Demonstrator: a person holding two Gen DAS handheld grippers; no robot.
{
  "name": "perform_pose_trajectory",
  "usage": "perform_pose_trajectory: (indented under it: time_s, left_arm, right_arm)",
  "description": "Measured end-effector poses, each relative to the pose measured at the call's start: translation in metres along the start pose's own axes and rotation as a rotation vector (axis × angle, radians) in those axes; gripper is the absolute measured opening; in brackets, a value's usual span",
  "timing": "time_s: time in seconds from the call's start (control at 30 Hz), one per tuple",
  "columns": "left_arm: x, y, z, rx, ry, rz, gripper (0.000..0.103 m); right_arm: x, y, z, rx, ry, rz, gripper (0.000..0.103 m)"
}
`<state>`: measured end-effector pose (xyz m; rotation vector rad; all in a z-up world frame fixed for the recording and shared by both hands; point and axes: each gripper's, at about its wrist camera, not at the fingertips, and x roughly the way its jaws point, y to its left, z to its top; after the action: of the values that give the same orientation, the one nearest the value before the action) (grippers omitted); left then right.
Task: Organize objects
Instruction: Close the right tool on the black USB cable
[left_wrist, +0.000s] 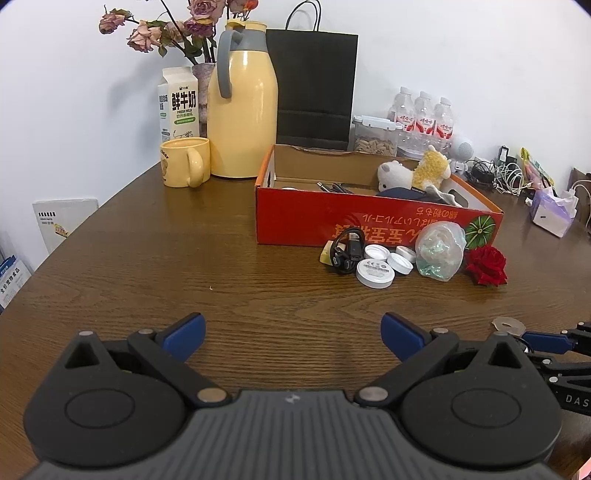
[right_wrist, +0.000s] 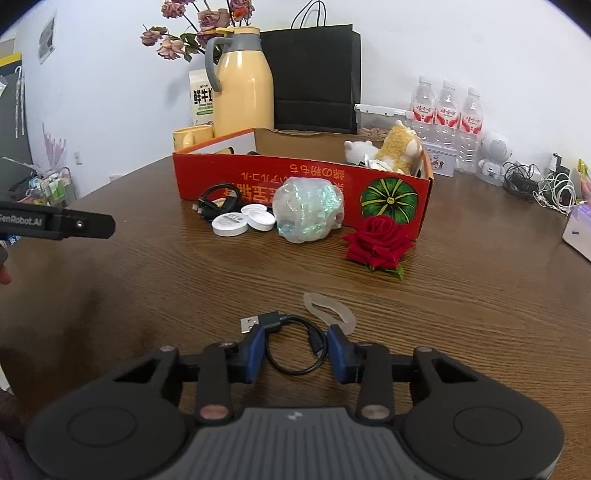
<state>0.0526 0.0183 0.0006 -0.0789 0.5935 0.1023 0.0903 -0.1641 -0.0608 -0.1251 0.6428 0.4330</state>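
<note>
"GenRobot.AI" on left claw (right_wrist: 92, 224), "FRESH MILK" carton (left_wrist: 180, 105)

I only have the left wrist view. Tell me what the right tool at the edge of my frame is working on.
Observer: A black USB cable, coiled in a loop on the table, lies between the right tool's fingers.
Operator: Report whether it's gripped.
Observer: I can't tell. Both pads sit right at the loop's sides, but the cable lies flat on the wood.
Operator: Give me the plug's position.
Observer: The silver USB plug pokes out just past the fingertip on the picture's left.
</note>
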Motion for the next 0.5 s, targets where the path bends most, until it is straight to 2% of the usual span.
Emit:
perform_pose_trajectory:
  time_s: [0.03,0.07,0.5]
  left_arm:
    - [0.0001,0.0005,0.0000,-0.002,0.001,0.002,0.103]
    - [0.0004,0.0007,-0.0001,-0.003,0.002,0.003,0.103]
    - [0.0006,-0.0043,0.0006,0.006,0.004,0.001,0.103]
  right_arm:
    - [-0.0010,-0.0002,-0.0002,0.001,-0.005,0.002,0.028]
    - [-0.0021,-0.0007,-0.0003,0.004,-0.011,0.003,0.006]
    - [-0.0085,-0.0060,-0.0010,0.012,-0.033,0.047,0.005]
